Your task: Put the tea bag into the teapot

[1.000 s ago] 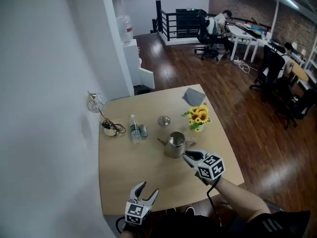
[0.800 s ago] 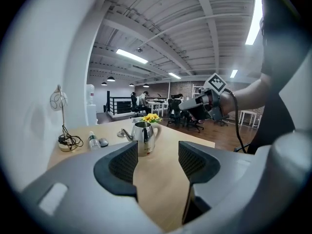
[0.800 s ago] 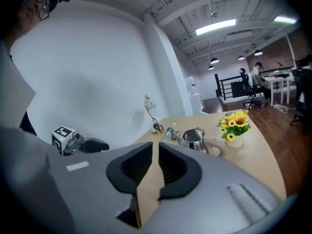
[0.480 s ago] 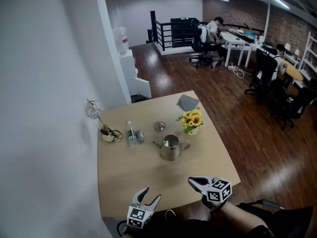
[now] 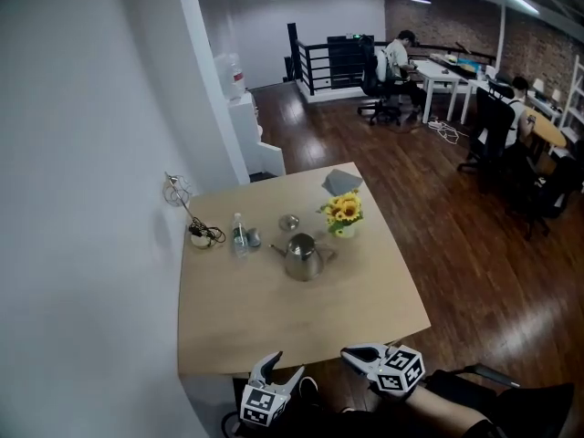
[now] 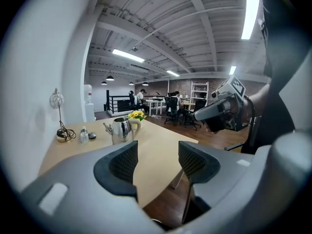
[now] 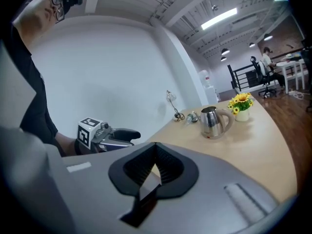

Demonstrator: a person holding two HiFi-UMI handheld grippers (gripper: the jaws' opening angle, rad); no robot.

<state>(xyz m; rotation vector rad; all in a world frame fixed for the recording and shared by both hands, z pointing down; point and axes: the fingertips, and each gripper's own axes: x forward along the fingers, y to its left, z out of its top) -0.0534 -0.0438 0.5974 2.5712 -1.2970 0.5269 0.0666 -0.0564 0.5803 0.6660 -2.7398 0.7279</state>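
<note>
The steel teapot (image 5: pixel 298 256) stands lidless near the middle of the wooden table (image 5: pixel 274 327); it also shows as the teapot (image 6: pixel 122 129) and teapot (image 7: pixel 213 122) in the gripper views. Its round lid (image 5: pixel 288 222) lies just behind it. No tea bag shows in any view. My left gripper (image 5: pixel 283 370) hovers off the table's near edge, open and empty, as the left gripper (image 6: pixel 157 160) view confirms. My right gripper (image 5: pixel 351 355) is beside it, also past the near edge, jaws shut with nothing between them, as on the right gripper (image 7: pixel 156 165) itself.
A vase of sunflowers (image 5: pixel 341 213) stands right of the teapot, a grey cloth (image 5: pixel 340 182) behind it. A small bottle (image 5: pixel 239 235) and a coiled cable (image 5: pixel 203 235) sit at the left by the white wall. Desks, chairs and people fill the far room.
Both grippers have drawn back from the teapot to beyond the table's near edge. The right gripper's jaws have closed. The head view has pulled back.
</note>
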